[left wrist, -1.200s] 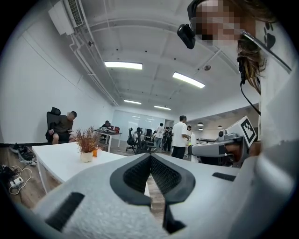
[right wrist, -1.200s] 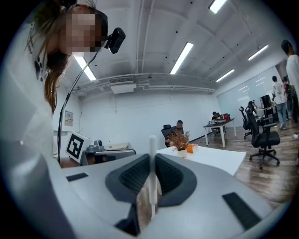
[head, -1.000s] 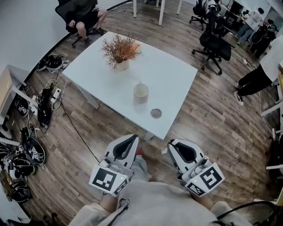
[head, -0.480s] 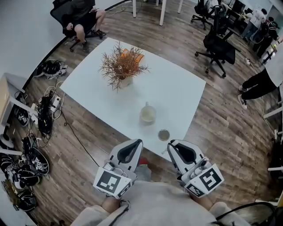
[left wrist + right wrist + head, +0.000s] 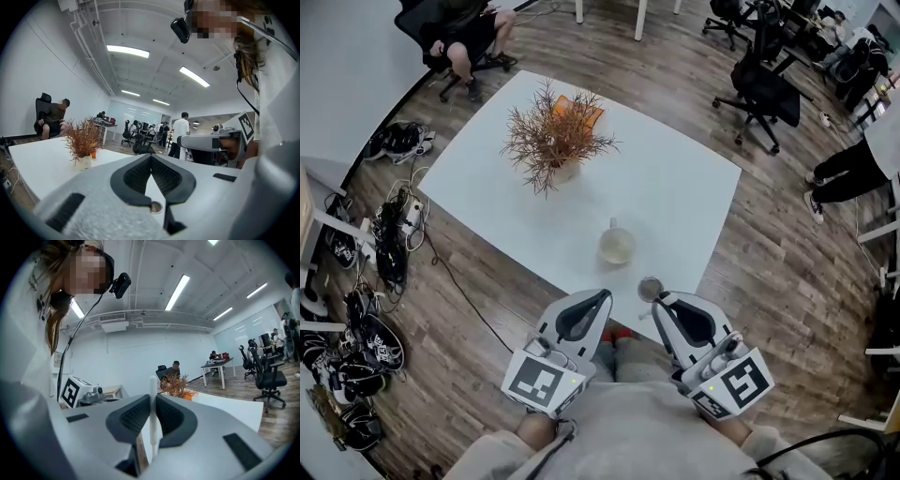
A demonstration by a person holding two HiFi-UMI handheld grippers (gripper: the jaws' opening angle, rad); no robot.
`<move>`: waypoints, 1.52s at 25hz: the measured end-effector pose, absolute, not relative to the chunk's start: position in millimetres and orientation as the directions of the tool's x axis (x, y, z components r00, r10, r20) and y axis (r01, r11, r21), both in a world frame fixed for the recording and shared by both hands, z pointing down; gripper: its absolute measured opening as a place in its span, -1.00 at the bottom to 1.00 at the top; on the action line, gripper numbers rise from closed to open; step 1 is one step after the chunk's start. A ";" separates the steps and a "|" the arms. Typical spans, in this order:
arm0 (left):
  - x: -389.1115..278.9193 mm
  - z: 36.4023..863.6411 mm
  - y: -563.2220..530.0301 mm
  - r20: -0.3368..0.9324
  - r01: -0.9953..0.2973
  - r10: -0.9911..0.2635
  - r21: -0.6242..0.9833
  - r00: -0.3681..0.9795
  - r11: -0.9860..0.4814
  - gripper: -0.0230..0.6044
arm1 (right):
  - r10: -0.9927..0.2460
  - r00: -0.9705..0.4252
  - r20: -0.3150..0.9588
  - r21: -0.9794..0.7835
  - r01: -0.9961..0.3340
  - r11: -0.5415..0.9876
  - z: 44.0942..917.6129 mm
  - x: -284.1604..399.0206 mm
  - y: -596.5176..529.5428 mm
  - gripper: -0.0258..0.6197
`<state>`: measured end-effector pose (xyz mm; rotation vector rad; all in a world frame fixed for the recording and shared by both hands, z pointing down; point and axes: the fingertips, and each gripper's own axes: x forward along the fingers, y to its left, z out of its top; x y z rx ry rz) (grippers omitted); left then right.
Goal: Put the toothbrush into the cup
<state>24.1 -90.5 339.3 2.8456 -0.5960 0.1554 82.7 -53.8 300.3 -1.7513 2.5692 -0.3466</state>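
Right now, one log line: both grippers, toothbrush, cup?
left gripper: shut, empty | right gripper: shut on toothbrush | cup: upright on table, beyond both grippers | toothbrush not yet in cup

Checked all views for print: found no legible words, numbers or brand names. Noted only coded signs: black-and-white square marker [image 5: 542, 382] on cube of left gripper [image 5: 600, 298], second square marker [image 5: 741, 378] on cube of right gripper [image 5: 660, 301]. Logged as patterns, not readable text
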 end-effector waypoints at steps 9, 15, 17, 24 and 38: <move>35.4 341.2 -90.3 0.165 -0.415 -0.383 0.259 0.909 -0.872 -0.90 | -0.908 -0.406 0.108 -0.162 -0.908 0.386 299.7 80.2 -75.2 -0.77; 44.4 354.3 -102.7 0.169 -0.431 -0.401 0.232 0.900 -0.872 -0.90 | -0.898 -0.428 0.102 -0.110 -0.902 0.418 302.1 81.0 -108.8 -0.77; 47.7 356.4 -104.2 0.175 -0.437 -0.404 0.236 0.898 -0.868 -0.90 | -0.896 -0.433 0.102 -0.101 -0.900 0.424 304.0 83.4 -119.3 -0.77; 51.4 366.4 -106.1 0.192 -0.457 -0.417 0.277 0.888 -0.845 -0.90 | -0.891 -0.439 0.114 -0.106 -0.897 0.428 321.8 88.5 -145.5 -0.77; 57.3 405.0 -119.9 0.253 -0.488 -0.424 0.308 0.870 -0.817 -0.90 | -0.862 -0.488 0.134 -0.101 -0.873 0.478 346.1 85.1 -184.7 -0.76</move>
